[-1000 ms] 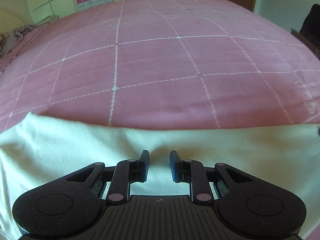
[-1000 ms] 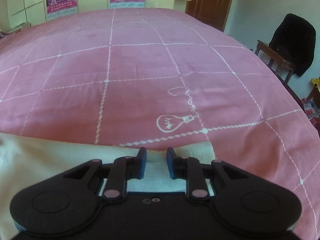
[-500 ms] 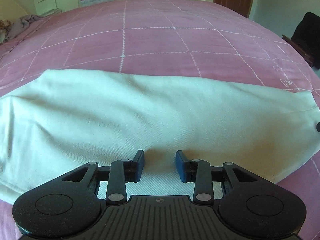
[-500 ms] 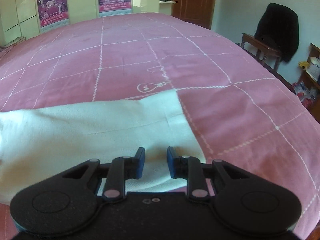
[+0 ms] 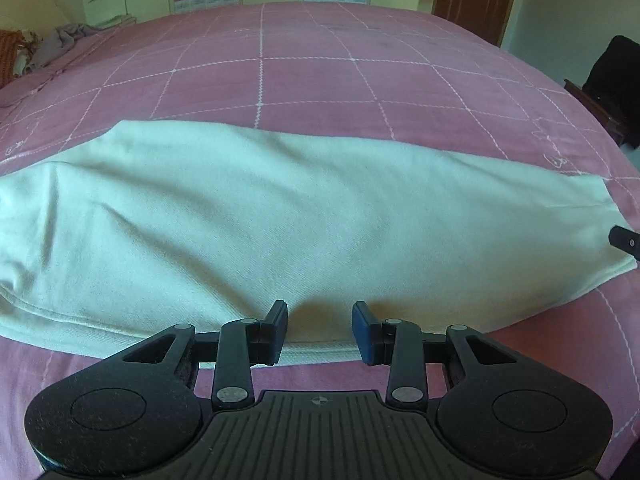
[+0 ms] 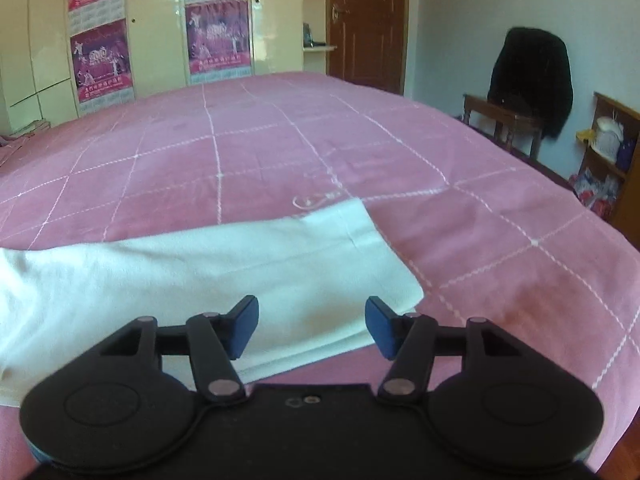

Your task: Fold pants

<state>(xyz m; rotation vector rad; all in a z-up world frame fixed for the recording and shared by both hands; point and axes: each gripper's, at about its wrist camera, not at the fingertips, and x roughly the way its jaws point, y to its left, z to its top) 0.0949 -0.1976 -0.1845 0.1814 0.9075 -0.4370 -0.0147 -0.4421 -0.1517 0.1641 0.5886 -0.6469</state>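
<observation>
The white pants (image 5: 280,216) lie folded lengthwise across the pink bed, one long strip running left to right. My left gripper (image 5: 320,330) is open and empty, hovering over the pants' near edge at mid-length. My right gripper (image 6: 312,326) is open wide and empty, above the near edge close to the leg-cuff end (image 6: 352,220). A fingertip (image 5: 626,242) of the right gripper shows at the right edge of the left wrist view.
The pink quilted bedspread (image 5: 320,80) with white grid lines stretches far behind the pants. A chair with a black jacket (image 6: 528,80) and a shelf (image 6: 612,152) stand to the right of the bed. Wardrobe doors with posters (image 6: 100,56) are at the back.
Both grippers let go of the pants, opened and pulled back and up. The pants now lie flat, folded over, with much more of them in view.
</observation>
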